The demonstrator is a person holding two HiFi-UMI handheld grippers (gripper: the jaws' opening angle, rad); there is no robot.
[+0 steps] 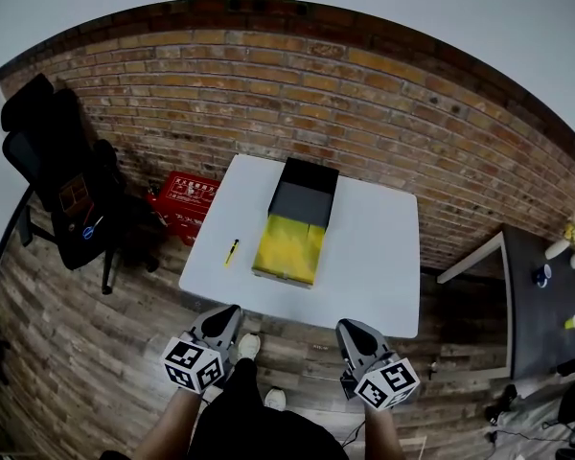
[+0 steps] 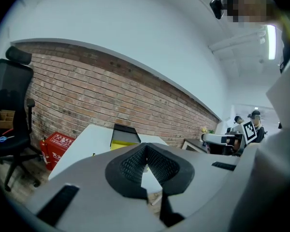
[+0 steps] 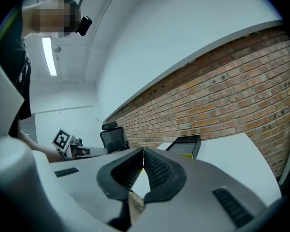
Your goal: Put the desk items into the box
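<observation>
The only writing I see is white print on the red crate (image 1: 185, 202) on the floor, too small to read. The box (image 1: 287, 244) sits mid-table (image 1: 374, 257), its long axis running 6 to 12, with the black lid (image 1: 307, 188) open at the 12 end and yellow inside. The pen (image 1: 231, 252) lies at its 9 o'clock, apart, running 1 to 7. My left gripper (image 1: 230, 310) and right gripper (image 1: 349, 327) hang at 6 o'clock off the table's near edge, pointing toward 12, both with jaws together and empty.
</observation>
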